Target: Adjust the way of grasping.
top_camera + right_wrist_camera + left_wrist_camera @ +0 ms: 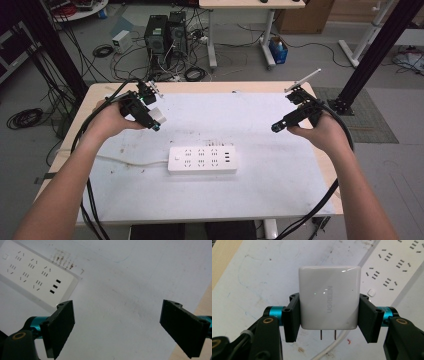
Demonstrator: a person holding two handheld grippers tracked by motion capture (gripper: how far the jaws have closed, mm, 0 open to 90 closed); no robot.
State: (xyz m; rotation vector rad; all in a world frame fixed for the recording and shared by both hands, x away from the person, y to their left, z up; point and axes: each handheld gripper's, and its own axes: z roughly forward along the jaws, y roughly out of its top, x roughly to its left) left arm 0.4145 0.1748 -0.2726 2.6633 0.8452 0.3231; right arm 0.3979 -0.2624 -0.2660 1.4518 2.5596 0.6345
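The left gripper (150, 114) hangs above the far left part of the table, held in the person's left hand (112, 120); its two black jaws are clenched on a white, square-bodied plastic wall charger (328, 298), one pad against each side of the body. In the left gripper view the charger's glossy face carries grey lettering, and its two metal prongs (328, 334) stick out from the near edge toward the bottom of the frame; the charger is lifted clear of the table, touching only the pads. In the high view the same charger shows as a small white block (158, 114) at the gripper's tip, to the left of and farther away than the power strip.

A white rectangular plastic power strip (202, 159) lies flat near the middle of the white table top (250, 200); its sockets face up, with a row of small ports at its right end; a white cord (127, 161) runs from its left end toward the table's left edge.

The right gripper (286, 121) is held in the person's right hand (322, 132) over the right side of the table, well apart from the strip; in the right gripper view its jaws stand wide and released, with bare table surface between them and the strip's port end (55, 286) at the upper left.
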